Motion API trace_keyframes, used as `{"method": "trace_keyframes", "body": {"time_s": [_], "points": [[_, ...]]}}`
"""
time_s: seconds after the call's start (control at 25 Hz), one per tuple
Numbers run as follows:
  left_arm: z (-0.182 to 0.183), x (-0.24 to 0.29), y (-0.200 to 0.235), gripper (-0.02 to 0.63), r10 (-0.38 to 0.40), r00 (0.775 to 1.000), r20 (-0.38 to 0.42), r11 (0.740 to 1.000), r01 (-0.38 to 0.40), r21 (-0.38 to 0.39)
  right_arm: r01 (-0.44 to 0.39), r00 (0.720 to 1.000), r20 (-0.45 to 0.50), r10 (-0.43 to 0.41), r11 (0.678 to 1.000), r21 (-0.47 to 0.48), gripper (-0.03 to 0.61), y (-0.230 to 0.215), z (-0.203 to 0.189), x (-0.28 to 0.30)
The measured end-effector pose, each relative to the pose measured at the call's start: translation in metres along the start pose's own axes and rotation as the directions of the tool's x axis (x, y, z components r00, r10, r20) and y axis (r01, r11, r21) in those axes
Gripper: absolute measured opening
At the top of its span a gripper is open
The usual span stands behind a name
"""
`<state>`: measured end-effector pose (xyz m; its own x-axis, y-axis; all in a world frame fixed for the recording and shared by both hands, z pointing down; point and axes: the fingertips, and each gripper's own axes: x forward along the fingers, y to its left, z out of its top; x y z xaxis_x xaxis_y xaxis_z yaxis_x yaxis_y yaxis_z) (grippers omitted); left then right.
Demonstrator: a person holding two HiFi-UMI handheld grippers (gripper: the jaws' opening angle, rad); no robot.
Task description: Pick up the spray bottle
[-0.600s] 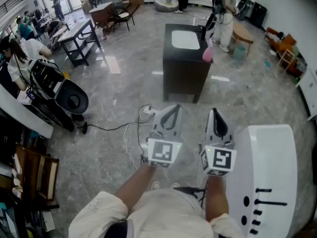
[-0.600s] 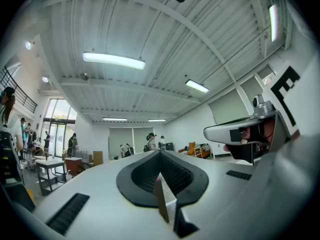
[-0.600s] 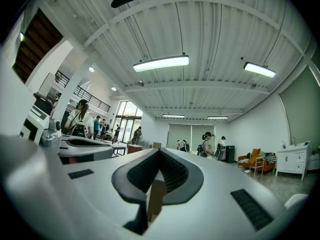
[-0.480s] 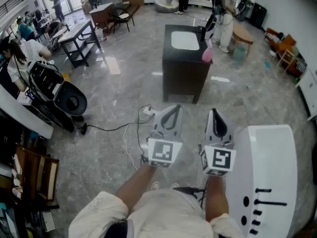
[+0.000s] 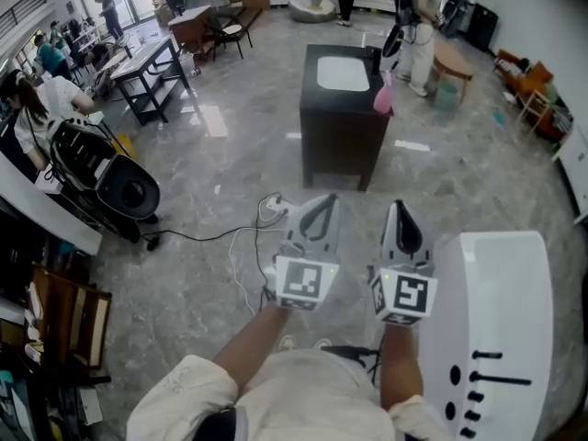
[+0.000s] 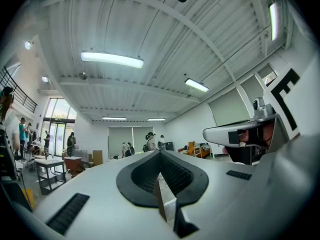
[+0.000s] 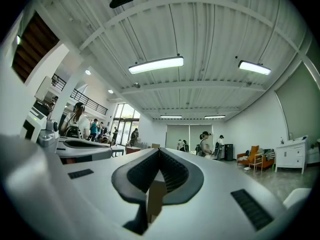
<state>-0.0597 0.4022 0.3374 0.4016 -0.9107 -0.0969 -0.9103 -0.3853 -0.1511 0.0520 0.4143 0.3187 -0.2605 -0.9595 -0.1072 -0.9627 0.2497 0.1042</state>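
A pink spray bottle [image 5: 383,95] stands on the right edge of a black cabinet [image 5: 340,131] with a white top, far ahead across the floor. I hold both grippers side by side near my body, pointing about level toward the cabinet. My left gripper [image 5: 319,202] is shut with nothing in it, and its jaws meet at the tip [image 6: 160,152]. My right gripper [image 5: 398,209] is also shut and empty [image 7: 160,150]. The bottle does not show in either gripper view.
A white unit [image 5: 496,320] stands close at my right. A power strip and cable [image 5: 248,232] lie on the grey floor ahead to the left. Black equipment [image 5: 110,177] and desks fill the left side. People stand behind the cabinet.
Both grippers stay where they were, still shut. The head view has drifted very slightly.
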Motion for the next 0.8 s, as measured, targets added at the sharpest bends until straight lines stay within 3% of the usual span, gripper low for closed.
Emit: {"method": "trace_keyframes", "body": {"time_s": [0.4,0.8], "points": [[-0.010,0.029,-0.032,0.002,0.012,1.000,-0.022,1.000,-0.012,-0.015,-0.017,1.000,-0.008,0.017,0.999,0.041,0.006,-0.044,-0.018,0.005],[-0.032,0.075,-0.017,0.002,0.019,0.999,-0.029,1.000,-0.019,-0.021,-0.011,1.000,-0.005,0.011,0.999,0.051,0.006,-0.063,-0.038,0.052]]}}
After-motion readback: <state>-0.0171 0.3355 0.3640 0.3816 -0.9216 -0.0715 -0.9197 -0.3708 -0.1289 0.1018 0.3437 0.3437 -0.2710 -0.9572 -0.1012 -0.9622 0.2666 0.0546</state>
